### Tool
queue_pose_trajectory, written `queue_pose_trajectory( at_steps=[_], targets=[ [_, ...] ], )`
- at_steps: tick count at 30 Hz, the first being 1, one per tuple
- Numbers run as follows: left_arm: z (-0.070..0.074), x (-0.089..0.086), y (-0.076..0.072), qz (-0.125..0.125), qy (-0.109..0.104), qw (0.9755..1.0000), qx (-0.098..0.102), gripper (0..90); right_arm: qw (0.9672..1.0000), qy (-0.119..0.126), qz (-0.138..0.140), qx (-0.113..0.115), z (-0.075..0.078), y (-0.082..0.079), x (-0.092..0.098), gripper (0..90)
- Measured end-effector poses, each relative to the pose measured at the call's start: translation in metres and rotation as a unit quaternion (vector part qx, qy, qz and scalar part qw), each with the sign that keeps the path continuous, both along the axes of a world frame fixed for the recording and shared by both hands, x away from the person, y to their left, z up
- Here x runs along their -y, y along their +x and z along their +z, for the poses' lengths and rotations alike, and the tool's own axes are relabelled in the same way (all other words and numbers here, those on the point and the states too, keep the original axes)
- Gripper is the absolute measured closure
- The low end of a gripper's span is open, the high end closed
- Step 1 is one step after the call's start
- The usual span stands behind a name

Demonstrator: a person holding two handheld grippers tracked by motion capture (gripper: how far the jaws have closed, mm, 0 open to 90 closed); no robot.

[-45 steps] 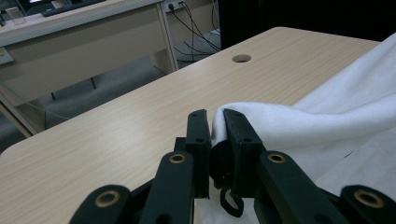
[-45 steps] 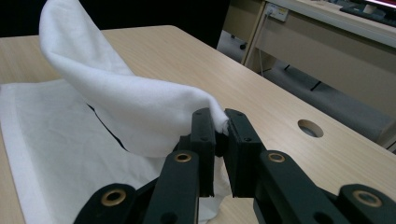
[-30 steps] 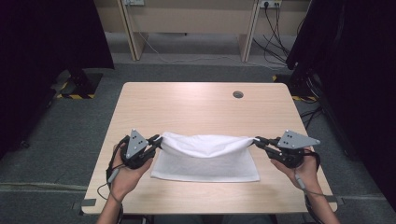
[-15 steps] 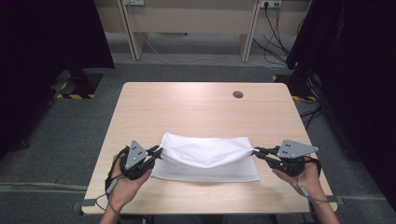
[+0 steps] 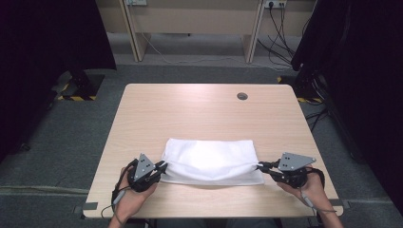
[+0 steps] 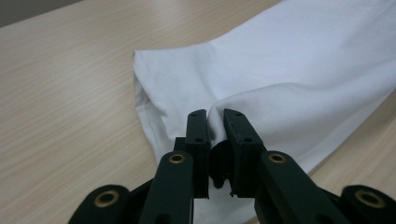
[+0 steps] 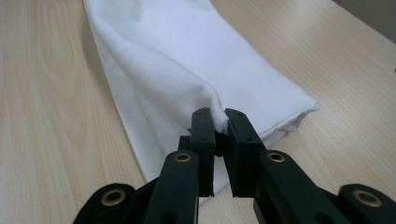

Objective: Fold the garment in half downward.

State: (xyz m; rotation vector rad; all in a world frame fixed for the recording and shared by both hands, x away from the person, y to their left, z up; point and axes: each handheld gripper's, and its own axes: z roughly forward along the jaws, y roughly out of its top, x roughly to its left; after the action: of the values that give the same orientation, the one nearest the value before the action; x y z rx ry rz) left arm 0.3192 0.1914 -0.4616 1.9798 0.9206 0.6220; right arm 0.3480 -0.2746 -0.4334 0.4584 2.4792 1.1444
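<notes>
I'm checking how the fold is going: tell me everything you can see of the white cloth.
The white cloth looks like plain woven fabric, folded into a wide band lying across the near half of the wooden table. The left gripper and right gripper each pinch a corner of its upper layer, which sags between them.

Both hands sit low at the near edge, left gripper (image 5: 163,166) and right gripper (image 5: 261,166) pointing inward, fingers (image 6: 196,135) pinched closed.
</notes>
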Motion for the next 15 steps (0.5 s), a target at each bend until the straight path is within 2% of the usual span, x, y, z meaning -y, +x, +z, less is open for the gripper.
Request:
queue_pose_trajectory(
  at_steps=[4, 10, 12, 15],
  targets=[
    [0.001, -0.002, 0.004, 0.005, -0.003, 1.0000, 0.003, 80.2, 1.0000, -0.006, -0.003, 0.001, -0.004, 0.000, 0.001, 83.0],
    [0.015, -0.003, 0.010, 0.009, -0.005, 0.9995, 0.028, 80.1, 0.9996, 0.012, -0.012, 0.024, 0.006, 0.000, -0.001, 83.0],
    [0.014, -0.003, 0.011, 0.009, -0.005, 0.9996, 0.025, 80.0, 0.9995, 0.012, -0.013, 0.025, 0.004, 0.000, -0.001, 83.0],
    [0.003, -0.003, 0.012, 0.003, 0.000, 1.0000, 0.006, 79.9, 0.9999, 0.001, -0.008, 0.014, -0.003, 0.000, -0.001, 82.9]
  ],
)
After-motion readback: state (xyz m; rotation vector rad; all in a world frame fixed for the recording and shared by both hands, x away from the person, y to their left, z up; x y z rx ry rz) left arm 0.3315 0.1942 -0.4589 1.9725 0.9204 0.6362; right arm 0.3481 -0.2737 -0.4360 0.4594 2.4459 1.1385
